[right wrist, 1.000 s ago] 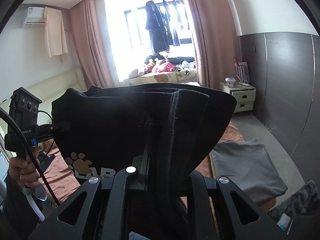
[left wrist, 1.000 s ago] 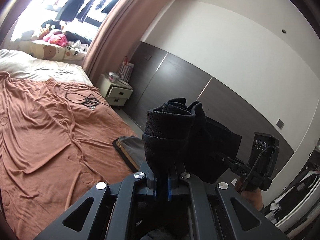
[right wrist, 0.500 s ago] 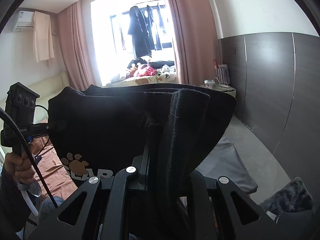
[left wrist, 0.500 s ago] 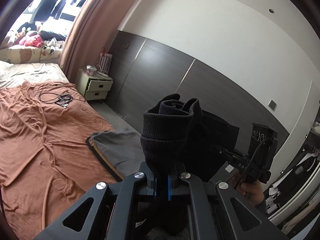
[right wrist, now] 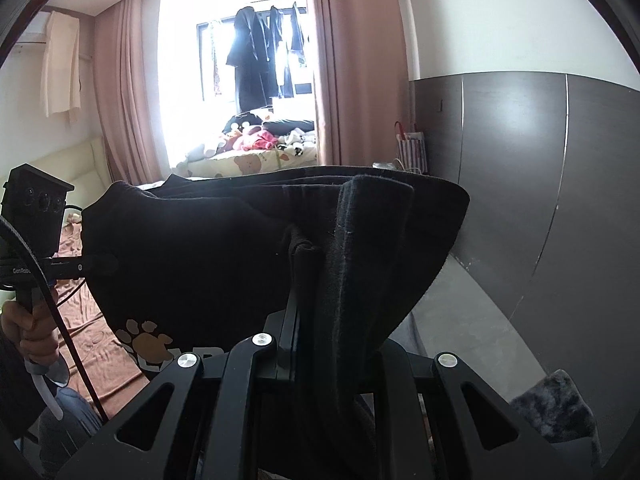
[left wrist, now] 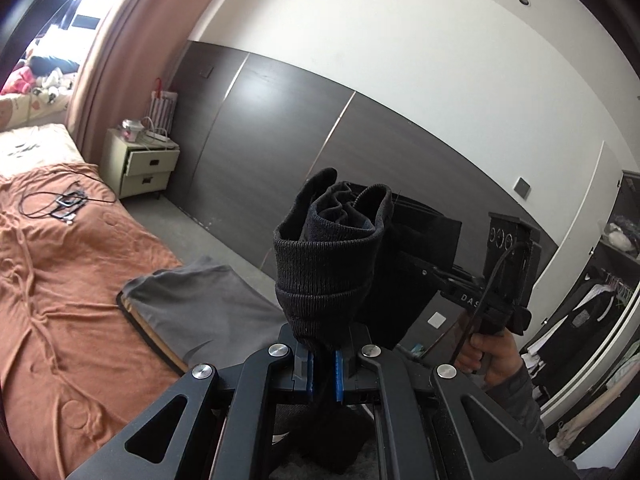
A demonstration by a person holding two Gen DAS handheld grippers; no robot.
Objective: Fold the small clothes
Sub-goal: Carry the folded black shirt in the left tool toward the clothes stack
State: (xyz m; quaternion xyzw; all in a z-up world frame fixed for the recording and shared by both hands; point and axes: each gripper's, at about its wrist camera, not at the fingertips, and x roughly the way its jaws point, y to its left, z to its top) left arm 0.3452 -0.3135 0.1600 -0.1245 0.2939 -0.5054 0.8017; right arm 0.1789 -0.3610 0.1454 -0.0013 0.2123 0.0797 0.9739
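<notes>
While both tongs pinch it aloft | black garment (right wrist: 248,248) spans between them, long axis side to side | left gripper (left wrist: 322,364) clamped on ribbed edge, right gripper (right wrist: 294,344) clamped on other end | bed (left wrist: 60,280) below-left, left hand nearer

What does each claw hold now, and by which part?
Both claws grip one black garment, stretched in the air between them. The left claw pinches its bunched ribbed hem, the right claw a folded edge.

Left view: aimed along its fingers, close behind the garment (left wrist: 328,264); wall panels (left wrist: 280,128) faced
Right view: window (right wrist: 236,72) faced
Shared: garment; bed (left wrist: 60,280); nightstand (left wrist: 138,168)
</notes>
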